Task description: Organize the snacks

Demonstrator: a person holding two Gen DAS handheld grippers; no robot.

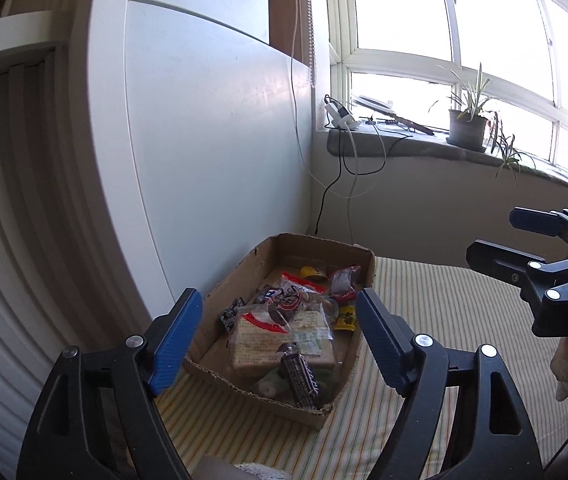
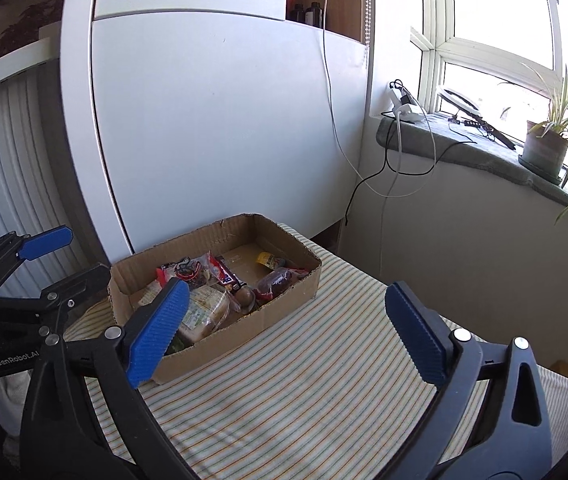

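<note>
Both grippers are hanging wide open and empty, left gripper [image 1: 279, 340] and right gripper [image 2: 284, 332], while the snacks [image 1: 284, 328] are sitting in the cardboard box [image 2: 284, 292]; looks finished, next checking for strays.

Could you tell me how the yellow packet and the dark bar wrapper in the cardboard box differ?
The yellow packet lies at the box's far end by the back wall; the dark bar wrapper lies at the near end. The packet is small and bright; the bar is longer and dark. Both lie inside the cardboard box, untouched.
</note>
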